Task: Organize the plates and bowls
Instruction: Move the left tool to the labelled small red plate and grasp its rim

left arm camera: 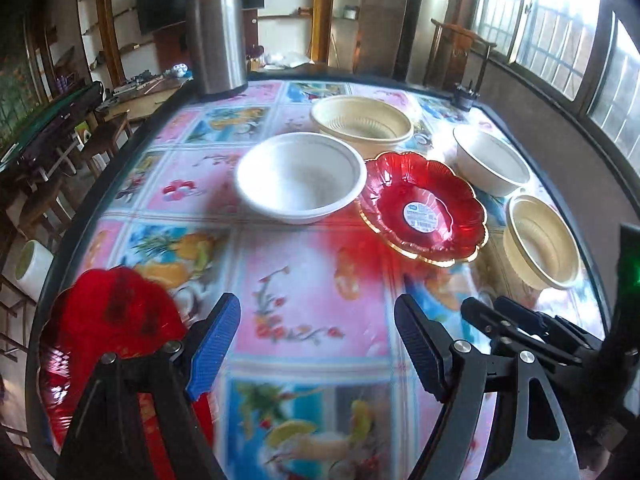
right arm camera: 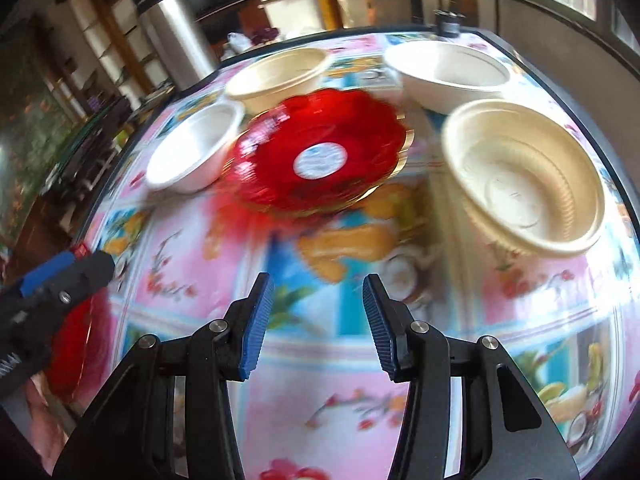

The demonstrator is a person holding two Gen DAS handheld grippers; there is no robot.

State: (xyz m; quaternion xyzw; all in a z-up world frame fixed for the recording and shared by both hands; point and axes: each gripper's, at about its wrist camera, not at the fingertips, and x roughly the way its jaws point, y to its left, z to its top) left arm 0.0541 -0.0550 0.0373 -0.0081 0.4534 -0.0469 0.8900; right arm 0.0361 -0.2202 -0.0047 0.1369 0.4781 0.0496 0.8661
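A red scalloped plate with a gold rim and a round label (left arm camera: 424,208) (right arm camera: 320,152) lies mid-table. A second red plate (left arm camera: 108,340) (right arm camera: 76,344) lies at the near left edge, beside my left gripper's left finger. Two white bowls (left arm camera: 300,176) (left arm camera: 492,160) and two cream ribbed bowls (left arm camera: 362,122) (left arm camera: 540,240) stand around the labelled plate; the nearest cream bowl (right arm camera: 524,176) is right of my right gripper. My left gripper (left arm camera: 318,336) is open and empty above the tablecloth. My right gripper (right arm camera: 318,320) is open and empty, and shows in the left wrist view (left arm camera: 520,320).
A tall steel thermos (left arm camera: 216,32) stands at the table's far left corner. A small dark object (left arm camera: 464,98) sits at the far right corner. The table (left arm camera: 280,300) has a dark raised rim and a flowered glossy cloth. Chairs and benches stand around it.
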